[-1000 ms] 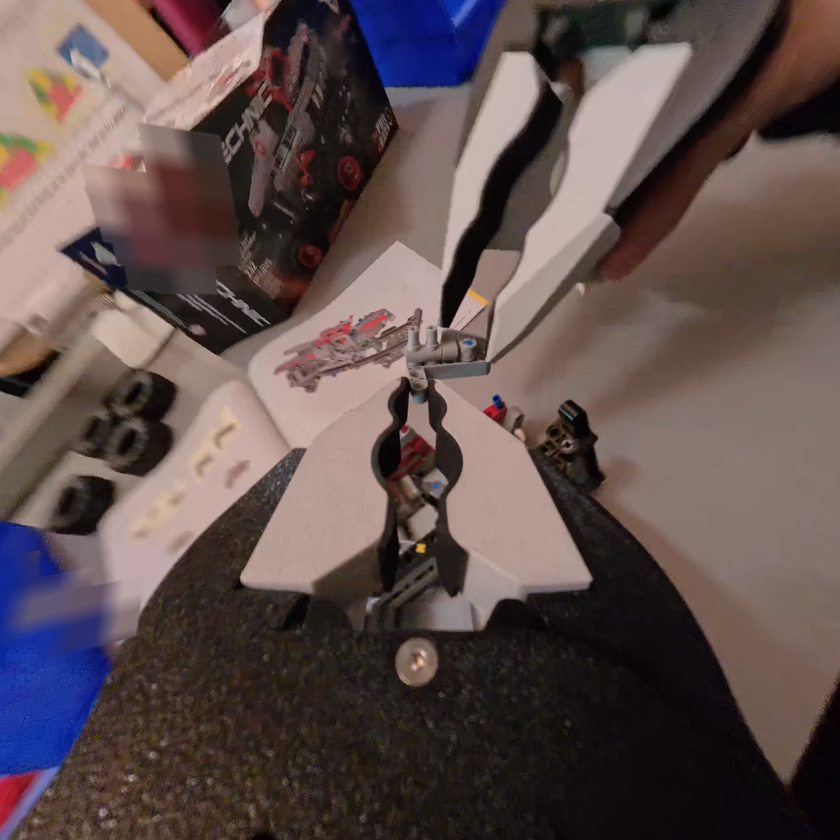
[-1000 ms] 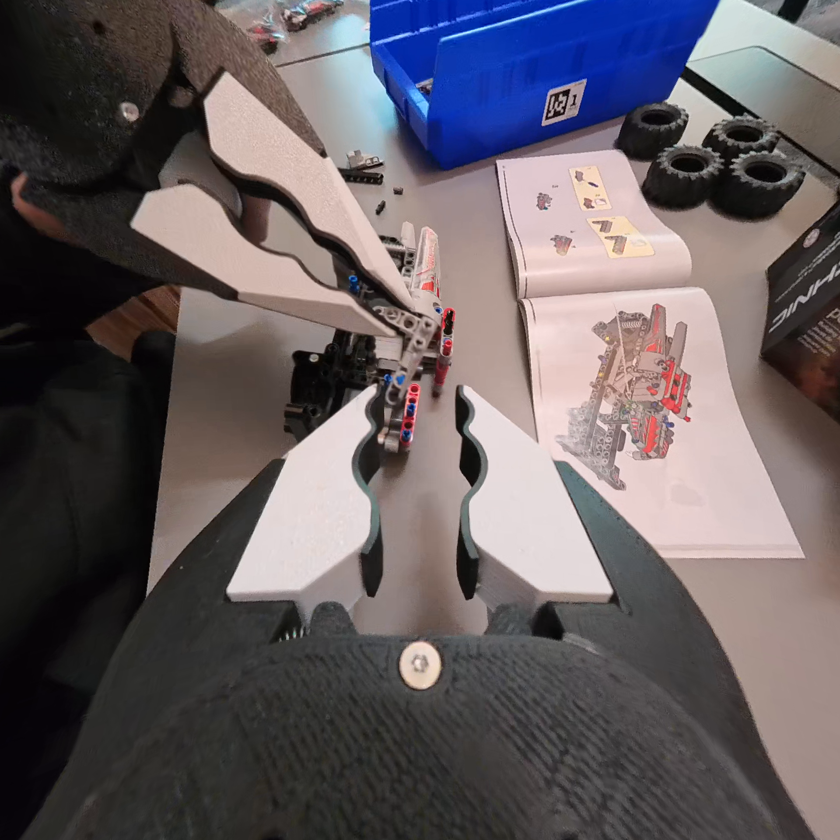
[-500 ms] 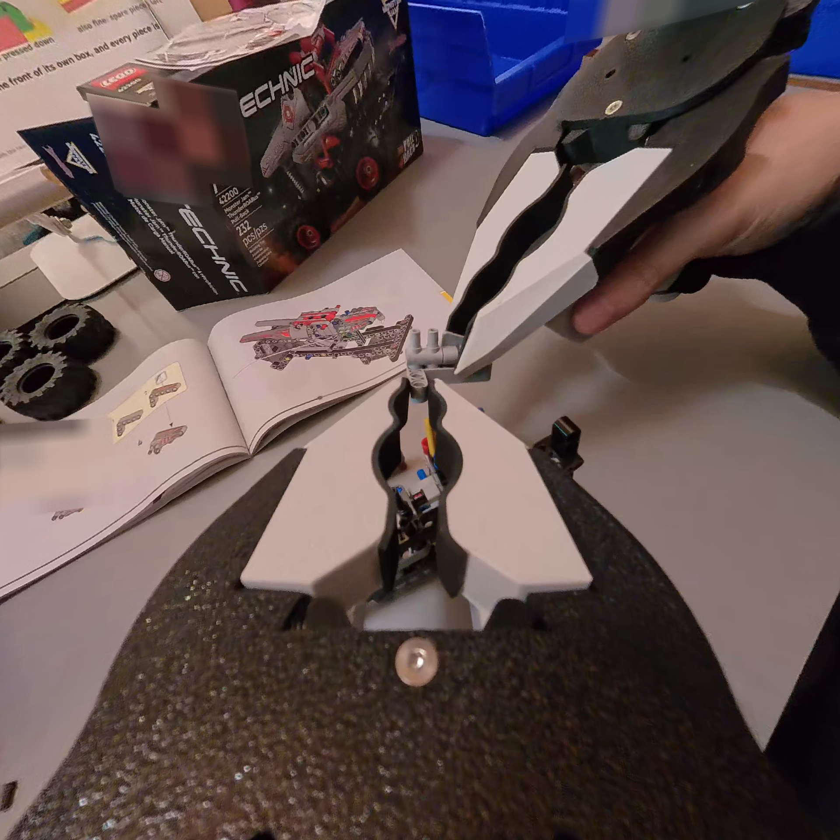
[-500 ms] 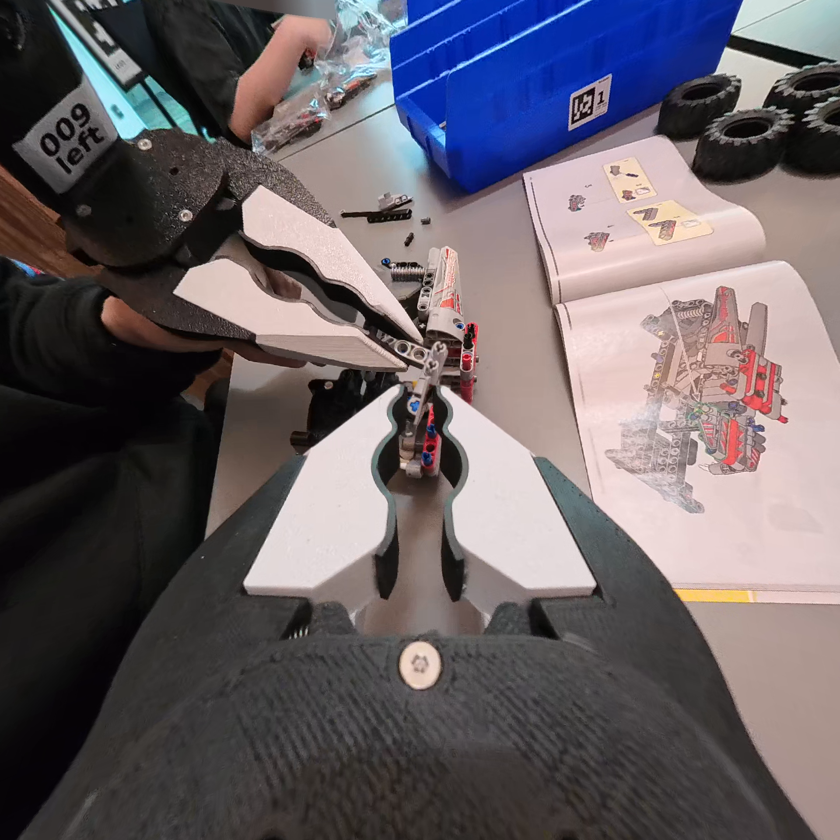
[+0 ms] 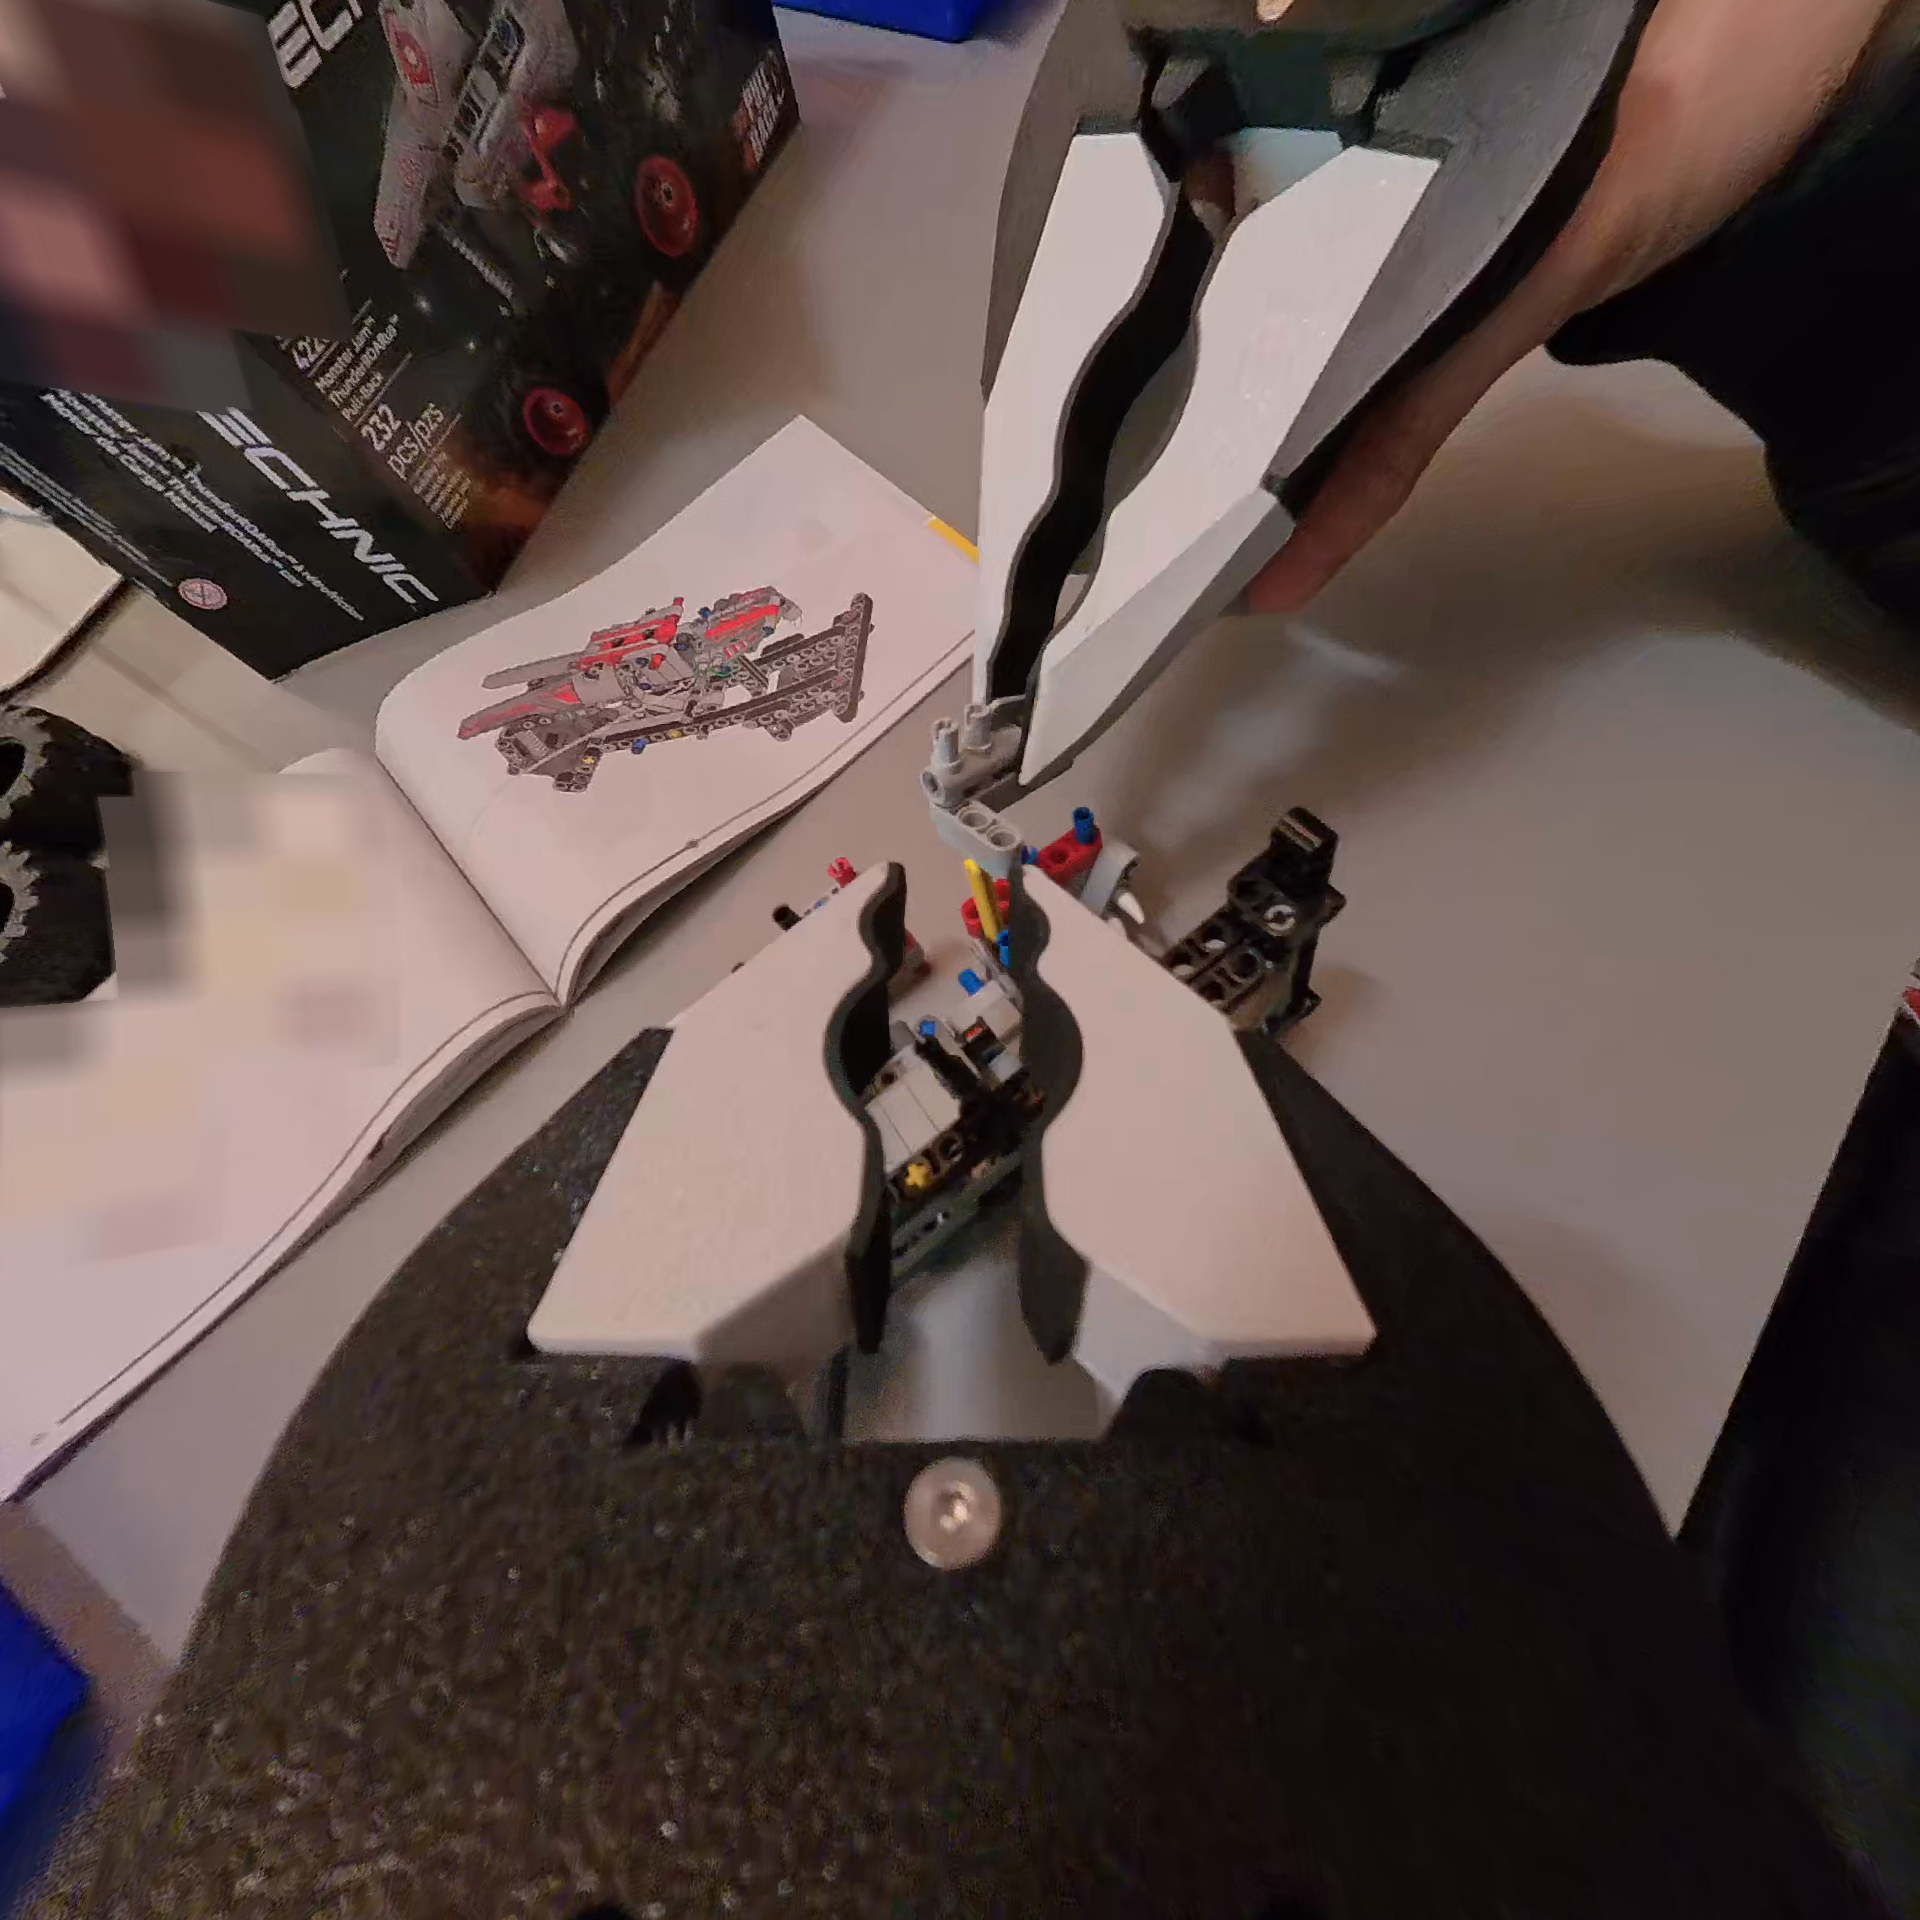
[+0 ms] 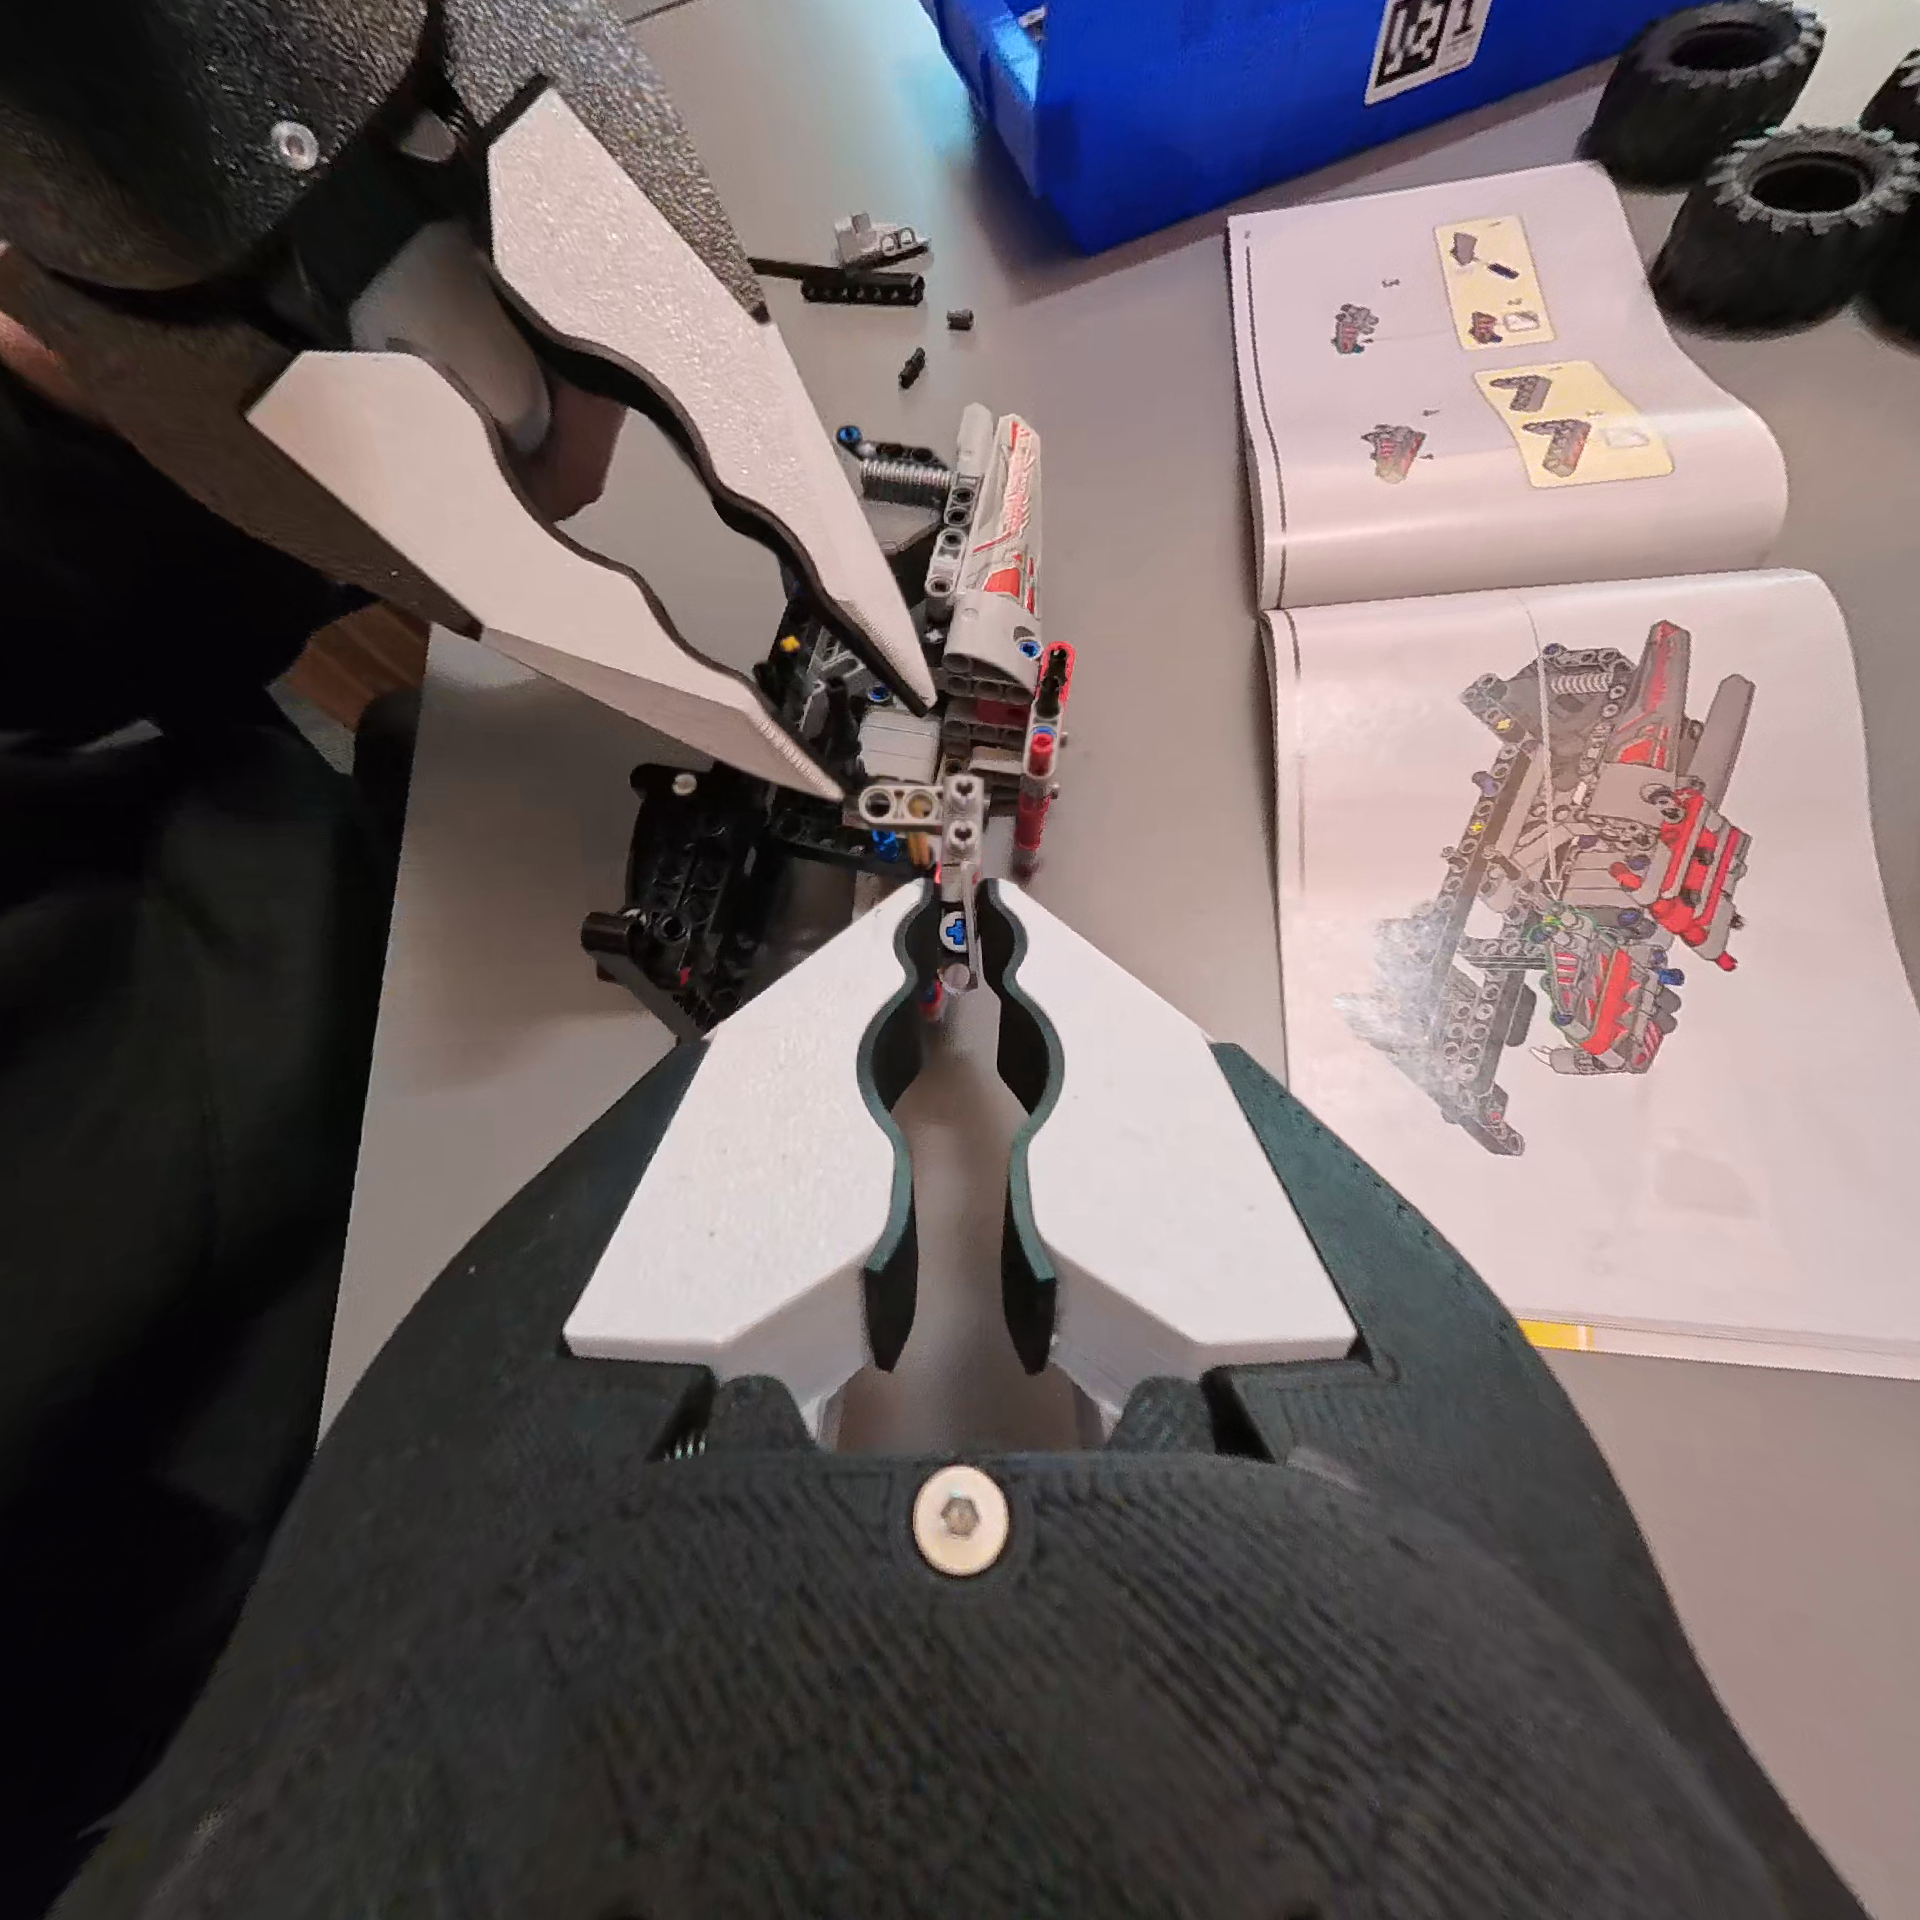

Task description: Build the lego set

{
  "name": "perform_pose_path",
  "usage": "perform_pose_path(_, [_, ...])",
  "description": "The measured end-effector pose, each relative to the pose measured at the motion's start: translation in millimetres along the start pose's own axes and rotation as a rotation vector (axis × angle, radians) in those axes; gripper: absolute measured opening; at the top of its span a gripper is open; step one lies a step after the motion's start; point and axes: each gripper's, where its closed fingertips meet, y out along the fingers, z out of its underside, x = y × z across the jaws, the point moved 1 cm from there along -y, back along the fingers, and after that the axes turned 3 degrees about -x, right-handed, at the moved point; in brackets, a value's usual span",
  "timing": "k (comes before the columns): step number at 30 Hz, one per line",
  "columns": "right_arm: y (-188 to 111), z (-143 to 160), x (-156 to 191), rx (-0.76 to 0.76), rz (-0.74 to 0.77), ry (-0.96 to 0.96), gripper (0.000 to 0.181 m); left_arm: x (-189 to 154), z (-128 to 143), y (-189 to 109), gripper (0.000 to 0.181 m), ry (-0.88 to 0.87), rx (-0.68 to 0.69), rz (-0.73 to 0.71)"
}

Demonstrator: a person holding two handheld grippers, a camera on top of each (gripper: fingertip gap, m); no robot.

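The half-built lego model (image 6: 997, 561), grey, black and red, lies on the grey table; in the left wrist view it shows through my left fingers' gap (image 5: 935, 1101). My right gripper (image 6: 953, 891) is shut on a small grey connector piece (image 6: 964, 821) and holds it just above the model's near end. In the left wrist view the right gripper (image 5: 1013, 743) comes down from the top with that piece (image 5: 971, 748). My left gripper (image 5: 958, 883) is open, its tips on either side of a yellow axle (image 5: 977, 894). In the right wrist view the left gripper (image 6: 883, 748) reaches in from the upper left over the model.
An open instruction booklet (image 6: 1558, 1195) lies right of the model; it also shows in the left wrist view (image 5: 665, 790). A blue bin (image 6: 1195, 104) and black tyres (image 6: 1808, 197) stand at the back. The set's box (image 5: 416, 312) is beyond the booklet. Loose small parts (image 6: 873, 270) lie behind the model. My two grippers' fingertips are within a few centimetres of each other.
My right gripper shut on the grey connector piece. My left gripper, which held it, has opened and let go. Both grippers have come down closer to the model.
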Motion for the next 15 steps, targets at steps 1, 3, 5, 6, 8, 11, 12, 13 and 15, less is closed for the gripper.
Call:
perform_pose_path(1, [0.3,-1.8,0.2,-0.001,-0.008,0.006,0.006,-0.1,-1.4,0.0,0.016,-0.003,0.003,0.01])
perform_pose_path(3, [1.2,-3.0,3.7,0.017,-0.032,0.006,0.006,-3.4,-3.9,-0.1,0.017,-0.007,0.011,0.043])
perform_pose_path(5, [2.6,-3.5,1.8,0.039,-0.02,0.015,0.006,-6.6,-5.4,0.4,0.016,0.002,0.018,0.061])
perform_pose_path(6, [3.3,-4.3,0.6,0.046,-0.017,0.02,0.006,-7.3,-5.5,0.7,0.015,0.011,0.025,0.062])
perform_pose_path(8, [4.6,-5.1,1.9,0.061,-0.037,0.032,0.006,-4.6,-2.7,2.1,0.013,0.017,0.057,0.042])
perform_pose_path(11, [5.2,-4.3,3.3,0.079,-0.042,0.033,0.006,-3.6,1.0,4.4,0.011,-0.001,0.096,0.035])
perform_pose_path(12, [4.9,-3.0,4.4,0.087,-0.047,0.037,0.006,-4.8,1.6,4.6,0.011,-0.002,0.104,0.038])
perform_pose_path(13, [4.8,-1.5,5.4,0.096,-0.053,0.036,0.006,-6.5,2.4,4.8,0.01,-0.006,0.114,0.043])
perform_pose_path(15, [4.6,-0.2,6.2,0.106,-0.054,0.037,0.006,-8.2,3.0,5.2,0.009,-0.015,0.125,0.038])
